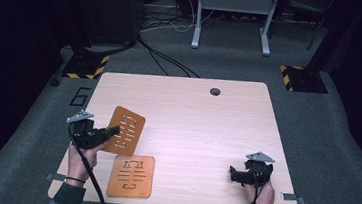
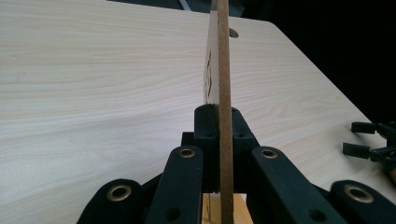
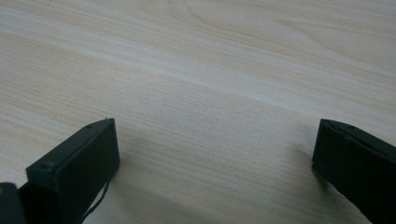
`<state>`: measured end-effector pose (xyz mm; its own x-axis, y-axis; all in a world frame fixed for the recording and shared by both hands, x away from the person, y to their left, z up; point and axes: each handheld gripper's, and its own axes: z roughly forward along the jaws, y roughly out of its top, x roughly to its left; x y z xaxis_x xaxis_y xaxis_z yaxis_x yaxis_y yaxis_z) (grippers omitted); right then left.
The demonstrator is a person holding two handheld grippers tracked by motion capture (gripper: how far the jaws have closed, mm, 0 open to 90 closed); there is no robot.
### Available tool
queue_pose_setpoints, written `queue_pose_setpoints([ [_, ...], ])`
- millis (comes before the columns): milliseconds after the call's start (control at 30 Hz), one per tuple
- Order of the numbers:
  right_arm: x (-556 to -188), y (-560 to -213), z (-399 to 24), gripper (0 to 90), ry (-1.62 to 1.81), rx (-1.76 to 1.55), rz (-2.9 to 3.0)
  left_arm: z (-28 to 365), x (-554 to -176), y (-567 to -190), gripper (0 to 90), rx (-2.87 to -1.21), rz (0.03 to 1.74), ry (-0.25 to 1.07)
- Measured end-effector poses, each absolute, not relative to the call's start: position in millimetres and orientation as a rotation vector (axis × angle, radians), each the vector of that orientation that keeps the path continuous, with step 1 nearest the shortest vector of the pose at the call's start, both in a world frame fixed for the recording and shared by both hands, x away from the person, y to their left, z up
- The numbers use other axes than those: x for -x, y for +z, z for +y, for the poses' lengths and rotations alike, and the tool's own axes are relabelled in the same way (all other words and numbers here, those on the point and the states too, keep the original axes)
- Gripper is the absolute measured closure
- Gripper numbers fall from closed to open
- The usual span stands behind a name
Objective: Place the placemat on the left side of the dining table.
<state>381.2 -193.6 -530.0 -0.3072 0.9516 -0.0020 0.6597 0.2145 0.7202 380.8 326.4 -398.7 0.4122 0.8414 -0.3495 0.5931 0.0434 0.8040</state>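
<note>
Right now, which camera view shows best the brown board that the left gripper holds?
The high view: it shows the held board face-on, with its slot cutouts, tilted beside the flat board. The left gripper view shows only its thin edge between the fingers.

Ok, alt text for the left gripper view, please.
The left gripper is shut on the edge of a thin brown board, seen edge-on and rising upright between its black jaws. Behind lies a pale wooden table; the other gripper shows at far right.
</note>
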Motion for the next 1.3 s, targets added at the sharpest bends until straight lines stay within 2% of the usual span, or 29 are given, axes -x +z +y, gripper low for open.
queue_pose_setpoints([
  [1100, -381.0, -529.9, -193.5, 0.0, 0.870, -1.494, 2.046, 344.7, -419.6, -388.7, 86.0, -1.663, 1.358, 0.308],
  [1300, -381.0, -529.9, -193.5, 0.0, 0.870, -1.495, 2.045, 347.5, -429.5, -390.5, 86.0, -1.655, 1.416, 0.322],
])
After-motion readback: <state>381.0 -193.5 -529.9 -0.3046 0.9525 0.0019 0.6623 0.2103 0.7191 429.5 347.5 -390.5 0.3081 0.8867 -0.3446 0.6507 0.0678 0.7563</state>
